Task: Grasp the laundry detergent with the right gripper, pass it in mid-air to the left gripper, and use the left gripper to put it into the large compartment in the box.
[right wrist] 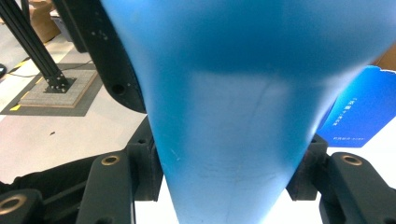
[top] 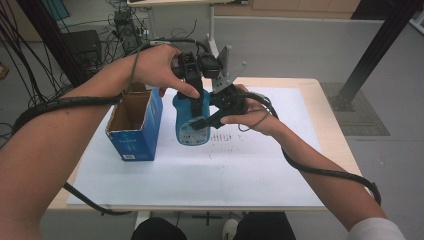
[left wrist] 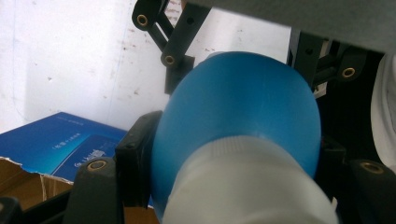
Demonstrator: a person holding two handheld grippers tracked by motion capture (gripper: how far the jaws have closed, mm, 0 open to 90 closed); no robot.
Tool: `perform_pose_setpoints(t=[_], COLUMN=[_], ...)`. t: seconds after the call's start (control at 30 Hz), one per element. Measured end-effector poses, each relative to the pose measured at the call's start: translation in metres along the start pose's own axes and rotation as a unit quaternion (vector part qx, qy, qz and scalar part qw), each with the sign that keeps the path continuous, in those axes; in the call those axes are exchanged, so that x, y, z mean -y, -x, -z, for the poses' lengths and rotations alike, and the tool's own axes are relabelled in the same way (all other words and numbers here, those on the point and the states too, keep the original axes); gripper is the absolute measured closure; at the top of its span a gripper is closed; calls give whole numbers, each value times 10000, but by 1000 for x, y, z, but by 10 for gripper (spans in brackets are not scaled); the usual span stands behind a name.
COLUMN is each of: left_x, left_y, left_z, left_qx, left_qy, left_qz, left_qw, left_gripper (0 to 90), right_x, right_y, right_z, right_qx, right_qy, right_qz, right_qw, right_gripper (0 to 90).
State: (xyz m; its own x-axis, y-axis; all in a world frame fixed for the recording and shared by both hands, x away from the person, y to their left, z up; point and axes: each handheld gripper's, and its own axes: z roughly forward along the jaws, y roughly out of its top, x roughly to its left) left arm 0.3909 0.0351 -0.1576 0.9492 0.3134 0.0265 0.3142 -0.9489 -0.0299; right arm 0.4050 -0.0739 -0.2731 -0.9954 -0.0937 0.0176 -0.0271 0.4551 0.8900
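Observation:
A blue bottle (top: 187, 131) with a white cap (left wrist: 252, 186) stands upright on the white sheet (top: 250, 165), just right of an open blue carton (top: 134, 127). My left gripper (top: 196, 97) comes down from above and is shut on the bottle's top, its jaws pressing on either side of the shoulder by the cap (left wrist: 231, 158). My right gripper (top: 201, 122) reaches in from the right and is shut on the bottle's body, with both pads against the blue plastic (right wrist: 226, 172).
The carton (left wrist: 56, 144) is empty, with its flaps up, and touches or nearly touches the bottle. The sheet covers most of a wooden table (top: 330, 125). A black frame post (top: 372, 50) rises at the far right. Cables trail off the table's left side.

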Motion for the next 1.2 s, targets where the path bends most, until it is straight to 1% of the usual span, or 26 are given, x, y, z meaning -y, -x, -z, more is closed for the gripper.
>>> perform_pose_setpoints(t=[0.1,0.13,0.17,0.2,0.23,0.27,0.3,0.33,0.37,0.43,0.47,0.5,0.57,0.6,0.67,0.77,0.8,0.83,0.87,0.9,0.93,1.0,1.1,1.13,1.17,1.2], left_x=[-1,-1,-1,-1,-1,-1,-2,-2,-2,-3,-3,-3,-3,-3,-3,-2,-1,-1,0,0,0,1,5,6,7,8], left_y=[1,0,0,0,0,0,0,0,0,0,0,0,-1,-1,-1,-2,-2,-4,-4,-6,-5,-8,-13,-14,-15,-17], left_z=[-1,-1,-2,-2,-2,-3,-2,-2,-2,-2,-2,-2,-1,-2,-2,-1,-1,0,1,2,3,5,10,10,12,14], left_qx=[-15,-11,-9,11,0,-2,13,27,21,21,33,26,29,35,39,28,27,34,14,-14,-1,-2,78,90,95,81], left_qy=[34,-11,-1,-29,8,17,-11,15,3,-3,-31,-21,-50,-56,-35,-43,-22,-25,7,-18,10,4,44,84,93,75], left_qz=[36,6,22,20,20,23,18,39,26,28,14,13,-3,1,52,86,125,152,174,145,251,335,542,613,681,732], left_qw=[10000,10000,10000,10000,10000,10000,10000,10000,10000,10000,10000,10000,10000,10000,10000,10000,9999,9999,9998,9999,9997,9994,9985,9980,9976,9973], left_gripper=[350,350,350,351,351,351,352,352,352,352,352,352,352,352,352,352,352,352,352,352,352,352,353,353,353,353], right_x=[0,0,0,0,0,0,1,1,1,2,1,2,2,2,2,2,3,4,5,6,8,11,15,17,17,18], right_y=[-1,-1,1,1,-1,-1,1,-1,-1,0,-1,-1,-1,-1,-1,0,0,0,1,2,2,3,4,5,5,5], right_z=[1,2,2,3,3,4,4,5,5,5,6,6,5,6,8,12,14,15,17,19,21,26,35,40,42,46], right_qx=[-35,-46,-10,-14,-62,-57,9,-52,-70,-13,-67,-24,-12,-47,-20,-18,2,19,66,91,130,204,362,417,496,604], right_qy=[52,90,125,111,116,99,81,64,86,75,96,75,100,155,156,163,117,41,-14,-66,-113,-222,-388,-421,-429,-509], right_qz=[-93,-136,-50,-48,-107,-93,-31,-180,-191,-104,-174,-115,-95,-148,-157,-252,-268,-395,-422,-408,-444,-588,-660,-742,-796,-804], right_qw=[9999,9999,9999,9999,9999,9999,10000,9998,9998,9999,9998,9999,9999,9998,9998,9995,9996,9992,9991,9991,9989,9978,9964,9955,9947,9936], right_gripper=[413,409,409,409,409,409,408,408,408,408,408,408,403,387,339,280,254,218,205,194,162,120,95,82,76,73])
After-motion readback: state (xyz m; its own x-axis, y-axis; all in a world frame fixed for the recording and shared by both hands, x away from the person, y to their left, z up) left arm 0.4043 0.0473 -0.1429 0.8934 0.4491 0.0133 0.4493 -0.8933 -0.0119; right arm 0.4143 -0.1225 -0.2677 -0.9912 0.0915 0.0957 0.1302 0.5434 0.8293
